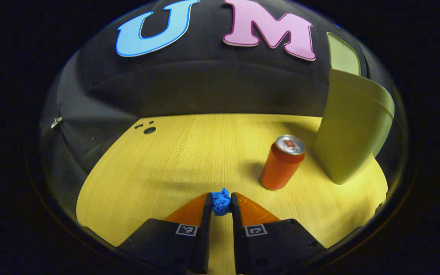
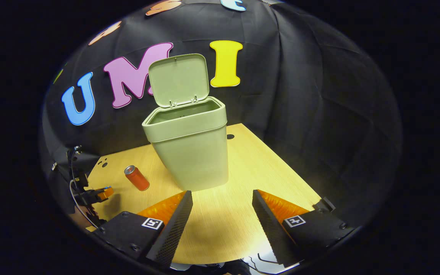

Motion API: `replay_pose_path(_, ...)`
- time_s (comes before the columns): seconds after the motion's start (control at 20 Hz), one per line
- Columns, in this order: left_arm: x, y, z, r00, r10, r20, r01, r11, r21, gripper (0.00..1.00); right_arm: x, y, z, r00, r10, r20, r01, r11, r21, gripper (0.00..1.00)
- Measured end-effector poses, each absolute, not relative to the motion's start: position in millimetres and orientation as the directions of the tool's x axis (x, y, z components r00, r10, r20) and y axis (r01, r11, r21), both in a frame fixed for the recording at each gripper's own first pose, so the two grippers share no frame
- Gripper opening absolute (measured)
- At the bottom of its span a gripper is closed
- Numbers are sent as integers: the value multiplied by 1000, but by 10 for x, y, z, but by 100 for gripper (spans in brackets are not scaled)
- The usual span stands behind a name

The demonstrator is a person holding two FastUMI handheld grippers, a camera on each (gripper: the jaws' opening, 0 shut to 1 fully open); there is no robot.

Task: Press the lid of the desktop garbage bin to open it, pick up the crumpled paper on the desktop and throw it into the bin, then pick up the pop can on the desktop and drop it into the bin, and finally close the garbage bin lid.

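My left gripper (image 1: pixel 220 204) is shut on a small blue crumpled paper (image 1: pixel 220 202), held just above the wooden desktop (image 1: pixel 189 156). An orange pop can (image 1: pixel 282 162) stands upright ahead and to the right of it, with the pale green bin (image 1: pixel 351 130) beyond at the far right. In the right gripper view the bin (image 2: pixel 191 147) stands in the middle of the desk with its lid (image 2: pixel 178 79) raised upright. My right gripper (image 2: pixel 222 200) is open in front of the bin with nothing between its fingers. The can (image 2: pixel 136 178) and the left gripper (image 2: pixel 103 193) lie to the bin's left.
Black cloth walls close in the desk at the back and sides. Small round holes (image 1: pixel 147 128) sit in the desktop's far left corner, and another hole (image 2: pixel 230 136) lies behind the bin. Bare wood stretches left of the can.
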State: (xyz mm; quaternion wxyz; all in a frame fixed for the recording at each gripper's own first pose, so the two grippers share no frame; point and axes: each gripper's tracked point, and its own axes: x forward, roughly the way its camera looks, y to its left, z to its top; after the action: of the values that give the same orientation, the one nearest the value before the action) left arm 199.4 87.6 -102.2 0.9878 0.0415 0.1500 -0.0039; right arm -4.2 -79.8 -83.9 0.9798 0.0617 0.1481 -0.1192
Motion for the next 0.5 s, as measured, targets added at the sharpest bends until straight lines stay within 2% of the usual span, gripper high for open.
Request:
replay_pose_path(0.1, 1898, 730, -795, 964, -17, -264, 39, 996, 79, 32, -22, -880, -800, 935, -201, -293, 233, 970, 77, 99)
replay_pose_path(0.2, 1818, 571, -504, 975, -24, -219, 41, 996, 76, 29, 12, -988, -776, 939, -185, -288, 212, 975, 66, 99)
replay_pose_path(0.25, 1772, 477, -339, 981, -30, -191, 44, 997, 70, 32, 33, -1028, -766, 943, -168, -286, 196, 978, 71, 99)
replay_pose_path(0.45, 1622, -29, 321, 993, -88, -81, 93, 993, 66, 29, 117, -1240, -762, 950, -140, -278, 169, 982, 83, 99)
replay_pose_path(0.5, 1592, -199, 463, 992, -115, -59, 119, 991, 67, 30, 148, -1266, -777, 951, -130, -279, 161, 982, 94, 99)
